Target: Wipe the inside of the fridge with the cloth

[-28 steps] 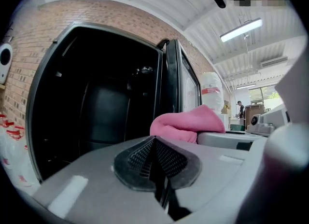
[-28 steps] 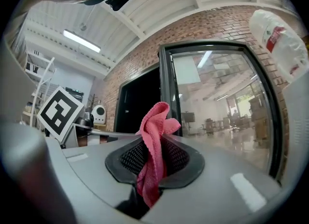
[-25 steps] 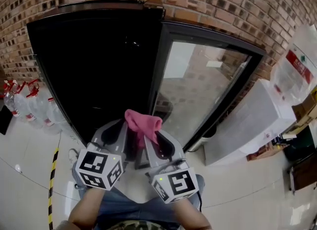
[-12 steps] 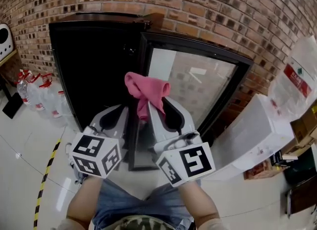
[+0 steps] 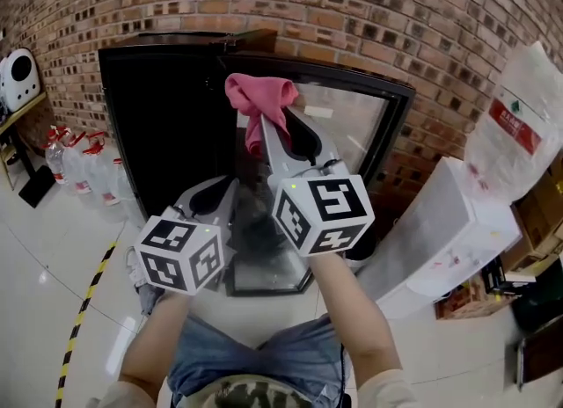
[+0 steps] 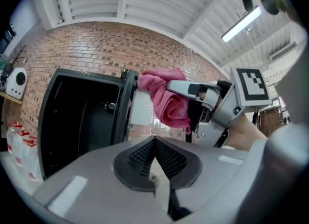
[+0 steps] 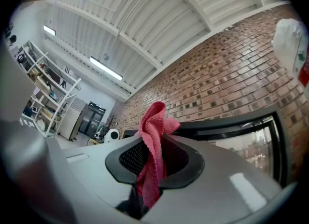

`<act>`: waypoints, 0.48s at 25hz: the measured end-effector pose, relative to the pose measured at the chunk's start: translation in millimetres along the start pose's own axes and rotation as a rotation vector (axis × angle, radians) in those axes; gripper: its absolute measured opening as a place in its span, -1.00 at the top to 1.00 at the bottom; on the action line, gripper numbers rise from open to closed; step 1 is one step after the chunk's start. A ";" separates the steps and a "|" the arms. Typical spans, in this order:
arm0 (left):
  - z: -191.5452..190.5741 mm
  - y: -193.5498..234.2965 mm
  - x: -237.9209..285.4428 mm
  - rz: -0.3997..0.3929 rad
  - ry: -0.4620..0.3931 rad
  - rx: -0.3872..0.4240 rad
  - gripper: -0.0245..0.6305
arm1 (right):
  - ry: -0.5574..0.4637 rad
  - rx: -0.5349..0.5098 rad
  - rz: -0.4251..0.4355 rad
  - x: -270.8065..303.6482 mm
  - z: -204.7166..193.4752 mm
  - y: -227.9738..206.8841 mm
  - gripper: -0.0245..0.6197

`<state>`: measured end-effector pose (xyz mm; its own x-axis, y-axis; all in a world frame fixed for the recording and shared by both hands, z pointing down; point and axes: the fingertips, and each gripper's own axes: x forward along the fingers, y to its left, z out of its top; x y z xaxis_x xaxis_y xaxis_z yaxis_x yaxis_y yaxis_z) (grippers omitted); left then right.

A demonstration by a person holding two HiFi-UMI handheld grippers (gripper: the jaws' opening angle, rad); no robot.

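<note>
Two tools: the right tool (image 5: 265, 132) clenches the pink cloth (image 5: 258, 95) before the fridge (image 5: 167, 125); the left tool (image 6: 154, 141) is closed, empty; the bag label (image 5: 515, 125) is unreadable.

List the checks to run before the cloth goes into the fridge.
1. Pink microfibre cloth clamped in the right gripper: ok.
2. Glass door of the black fridge open: ok.
3. Left gripper shut and empty, clear of the cloth: ok.
4. Cloth lined up with the fridge's opening: not ok, it sits before the door's edge.
5. Fridge interior free of things: cannot tell, too dark.
</note>
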<state>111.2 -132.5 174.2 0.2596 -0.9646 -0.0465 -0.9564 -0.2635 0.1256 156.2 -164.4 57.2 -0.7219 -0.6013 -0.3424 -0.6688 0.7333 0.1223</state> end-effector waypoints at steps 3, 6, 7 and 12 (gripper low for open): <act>-2.9 -21.0 0.6 -0.013 0.004 0.008 0.94 | 0.012 0.026 -0.054 -17.4 -2.6 -34.9 0.70; -10.6 -39.3 2.1 -0.017 0.015 0.010 0.94 | 0.029 0.030 -0.115 -39.6 -6.3 -74.7 0.70; -13.6 -43.9 2.9 -0.019 0.022 0.009 0.94 | 0.035 0.027 -0.135 -46.6 -6.8 -87.6 0.70; -24.1 -57.3 6.6 -0.024 0.046 0.026 0.94 | 0.068 -0.015 -0.217 -76.0 -7.1 -141.9 0.70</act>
<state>170.9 -124.1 190.5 0.2882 -0.9576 -0.0036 -0.9528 -0.2871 0.0990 304.8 -225.0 72.5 -0.5706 -0.7652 -0.2983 -0.8122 0.5796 0.0667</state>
